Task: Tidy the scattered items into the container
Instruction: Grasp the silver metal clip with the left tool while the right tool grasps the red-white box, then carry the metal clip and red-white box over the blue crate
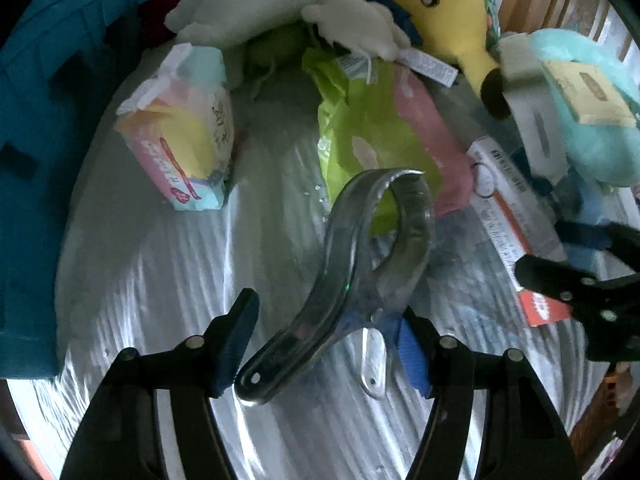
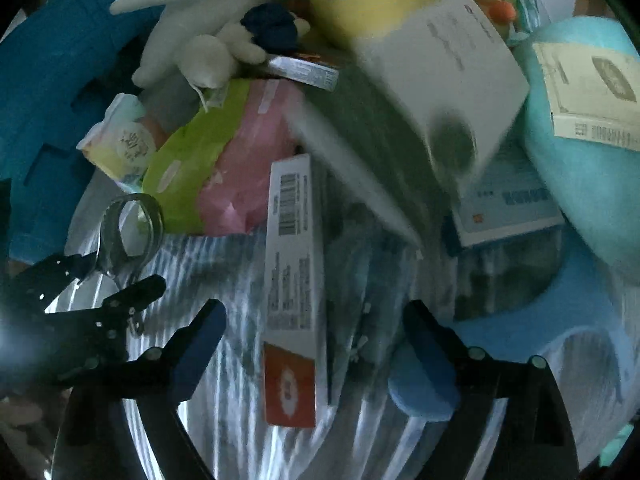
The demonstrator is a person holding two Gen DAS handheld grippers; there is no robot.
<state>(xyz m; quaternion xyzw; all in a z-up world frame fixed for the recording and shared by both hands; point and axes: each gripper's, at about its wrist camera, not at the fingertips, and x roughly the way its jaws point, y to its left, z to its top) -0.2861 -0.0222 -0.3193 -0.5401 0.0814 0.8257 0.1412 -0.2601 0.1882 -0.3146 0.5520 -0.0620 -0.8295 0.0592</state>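
Between your left hand-held gripper (image 1: pixel 326 340) pads hangs a clear plastic clip with long curved jaws (image 1: pixel 352 264), its blue hinge end touching the right pad while the left pad stands apart from its handle, so the jaws are partly open and I cannot tell whether they truly pinch it. Your right hand-held gripper (image 2: pixel 316 344) stands wide and holds nothing; a long white carton with an orange end and a barcode (image 2: pixel 294 280) lies flat on the table between its fingers, not touched by either. Beneath both spreads the table with its shiny silver rippled covering (image 1: pixel 168 280). At the left edge rises the teal plastic crate wall (image 1: pixel 48 128), the container, with none of these things visibly inside it. Beyond, the clutter lies heaped: a pale turquoise plush (image 2: pixel 592 208) on the right, a yellow plush toy with an orange cheek (image 1: pixel 448 12), a white plush toy (image 1: pixel 280 4) beside it, a lime-green and pink soft packet (image 1: pixel 372 128) in the middle, a blurred white box (image 2: pixel 452 92), and a small pastel-striped tissue pack (image 1: pixel 184 136) near the crate.
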